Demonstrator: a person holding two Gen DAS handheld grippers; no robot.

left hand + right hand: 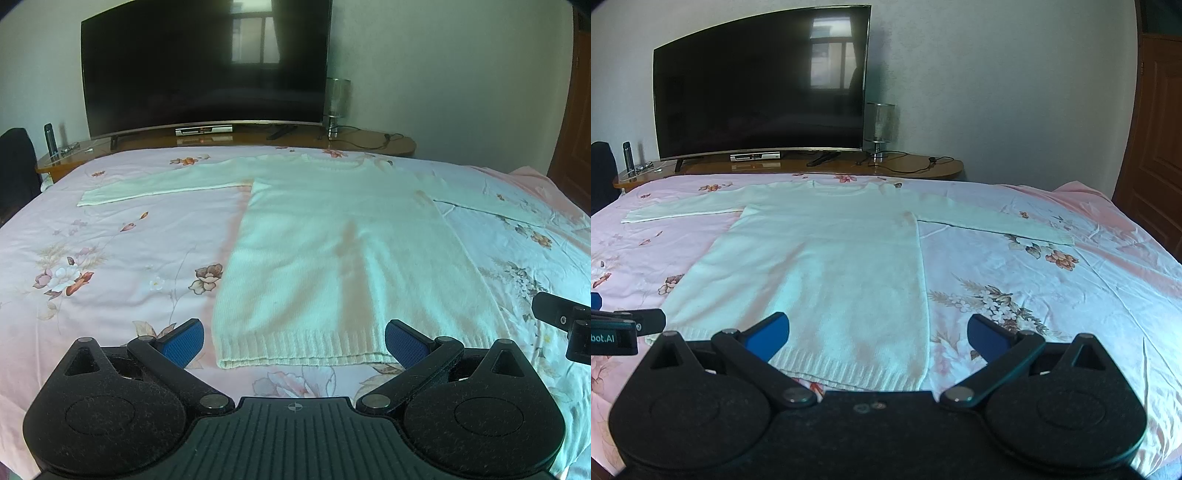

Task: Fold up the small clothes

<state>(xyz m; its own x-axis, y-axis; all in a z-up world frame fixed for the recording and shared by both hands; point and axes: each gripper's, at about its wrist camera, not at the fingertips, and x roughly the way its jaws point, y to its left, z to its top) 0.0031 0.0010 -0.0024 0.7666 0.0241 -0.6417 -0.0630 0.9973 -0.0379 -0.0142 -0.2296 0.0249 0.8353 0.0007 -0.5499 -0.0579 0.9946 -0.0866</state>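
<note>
White sweater (pixel 332 251) flat on bed (pixel 110 251), sleeves spread out, ribbed hem nearest. Left claw (pixel 294 341) spread wide, empty, just before hem. Right claw (pixel 878 338) spread wide, empty, over hem's right corner. TV (pixel 761 85) on bench (pixel 923 168) behind bed.

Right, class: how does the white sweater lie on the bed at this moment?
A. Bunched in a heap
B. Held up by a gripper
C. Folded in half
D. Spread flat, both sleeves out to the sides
D: the sweater lies flat on the bed, sleeves stretched sideways, both grippers open and empty.
</note>
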